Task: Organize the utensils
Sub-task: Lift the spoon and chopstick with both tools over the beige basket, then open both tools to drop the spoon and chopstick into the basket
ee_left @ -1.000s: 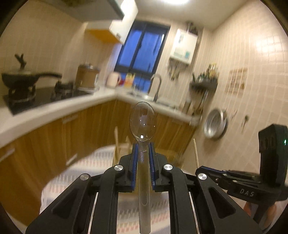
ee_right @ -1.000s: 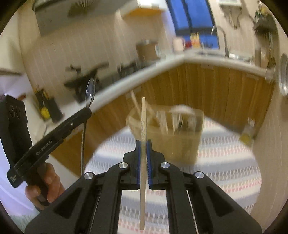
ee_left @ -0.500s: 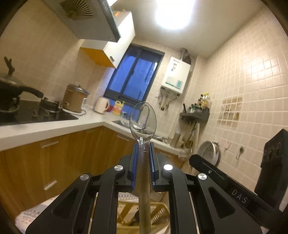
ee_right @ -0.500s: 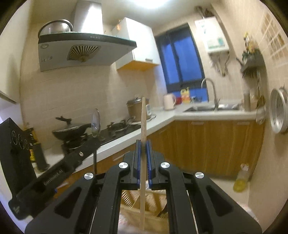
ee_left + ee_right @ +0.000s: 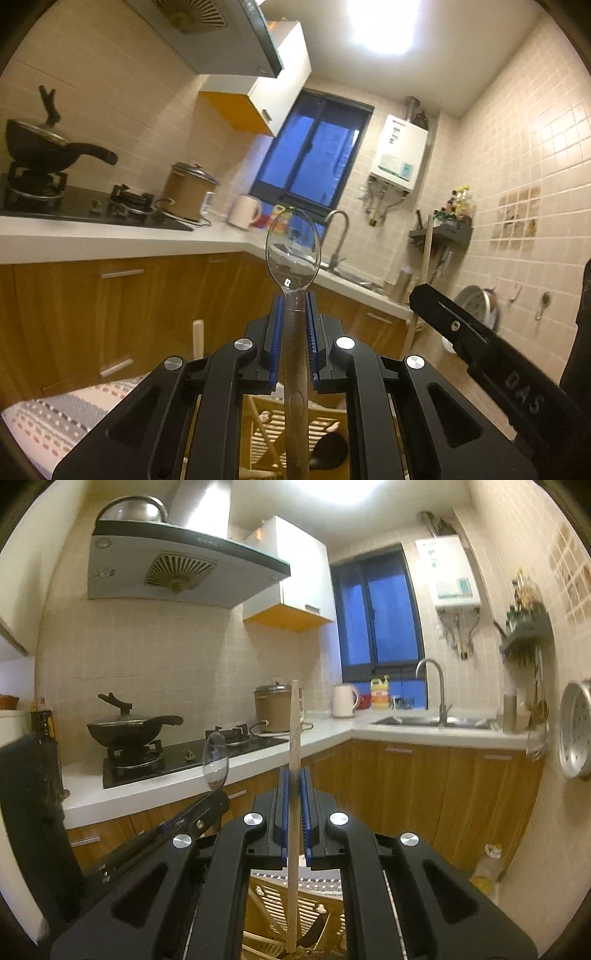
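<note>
My left gripper is shut on a clear plastic spoon, bowl up, handle running down between the blue pads. My right gripper is shut on a wooden chopstick held upright. Both are held high above a wooden slatted utensil basket, which also shows in the right wrist view and holds a dark ladle and wooden utensils. The left gripper with the spoon shows at the left of the right wrist view; the right gripper's body and chopstick show at the right of the left wrist view.
A striped tablecloth lies under the basket. Beyond are the white counter, stove with black wok, rice cooker, kettle, sink tap, wooden cabinets and a tiled wall at the right.
Both grippers have risen and tilted up, so the basket has dropped to the bottom edge of both views. Each still holds its utensil.
</note>
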Demonstrator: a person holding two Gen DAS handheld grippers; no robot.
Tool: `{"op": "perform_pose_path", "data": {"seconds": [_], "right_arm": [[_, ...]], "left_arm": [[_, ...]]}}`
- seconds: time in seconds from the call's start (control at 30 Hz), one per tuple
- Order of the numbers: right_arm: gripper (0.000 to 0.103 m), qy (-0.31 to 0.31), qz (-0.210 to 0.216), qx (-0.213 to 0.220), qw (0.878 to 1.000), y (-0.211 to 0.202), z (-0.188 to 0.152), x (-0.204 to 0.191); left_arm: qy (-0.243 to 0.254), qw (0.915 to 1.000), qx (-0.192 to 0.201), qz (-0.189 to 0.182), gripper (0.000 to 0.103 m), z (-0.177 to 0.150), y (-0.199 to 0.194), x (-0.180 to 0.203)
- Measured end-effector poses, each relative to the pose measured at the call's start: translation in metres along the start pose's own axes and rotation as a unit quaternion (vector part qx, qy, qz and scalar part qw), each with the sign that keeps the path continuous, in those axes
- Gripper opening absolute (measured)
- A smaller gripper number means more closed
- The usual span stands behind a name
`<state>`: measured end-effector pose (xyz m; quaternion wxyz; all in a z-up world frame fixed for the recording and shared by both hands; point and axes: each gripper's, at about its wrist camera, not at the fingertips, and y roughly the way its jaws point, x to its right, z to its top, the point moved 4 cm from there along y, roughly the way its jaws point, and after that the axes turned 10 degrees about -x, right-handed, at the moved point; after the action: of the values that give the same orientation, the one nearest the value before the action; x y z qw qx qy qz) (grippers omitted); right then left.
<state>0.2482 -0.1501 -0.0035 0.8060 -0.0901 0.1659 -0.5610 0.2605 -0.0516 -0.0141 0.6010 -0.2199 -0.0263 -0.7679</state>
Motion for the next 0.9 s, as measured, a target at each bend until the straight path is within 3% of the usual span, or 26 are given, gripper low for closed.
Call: {"op": "perform_pose_path", "data": {"seconds": [0.6, 0.63, 0.67, 0.73, 0.8, 0.83, 0.87, 0.9], "right_arm": [[0.005, 0.003, 0.015, -0.008, 1.000, 0.007, -0.030, 0.003], [0.005, 0.005, 0.013, -0.010, 1.000, 0.004, -0.032, 0.004], [0.005, 0.006, 0.011, -0.013, 1.000, 0.002, -0.031, 0.006], [0.006, 0.013, 0.010, -0.016, 1.000, -0.004, -0.031, 0.009], [0.022, 0.020, 0.008, -0.015, 1.000, -0.011, -0.029, 0.011], [0.040, 0.022, 0.006, -0.012, 1.000, -0.015, -0.028, 0.012], [0.047, 0.025, -0.001, -0.006, 1.000, -0.022, -0.027, 0.013], [0.047, 0.025, -0.003, -0.003, 1.000, -0.027, -0.026, 0.013]], "left_arm": [[0.009, 0.9994, -0.029, 0.017, 0.011, -0.023, 0.002, -0.013], [0.012, 0.9993, -0.032, 0.017, 0.017, -0.024, 0.000, -0.012], [0.017, 0.9991, -0.037, 0.014, 0.032, -0.024, -0.002, -0.012], [0.022, 0.9989, -0.037, 0.016, 0.035, -0.022, -0.010, -0.011], [0.026, 0.9990, -0.035, 0.014, 0.038, -0.020, -0.019, -0.011], [0.025, 0.9990, -0.037, 0.009, 0.039, -0.017, -0.025, -0.012], [0.024, 0.9991, -0.036, 0.008, 0.039, -0.016, -0.029, -0.012], [0.023, 0.9991, -0.033, 0.008, 0.039, -0.014, -0.036, -0.012]]}}
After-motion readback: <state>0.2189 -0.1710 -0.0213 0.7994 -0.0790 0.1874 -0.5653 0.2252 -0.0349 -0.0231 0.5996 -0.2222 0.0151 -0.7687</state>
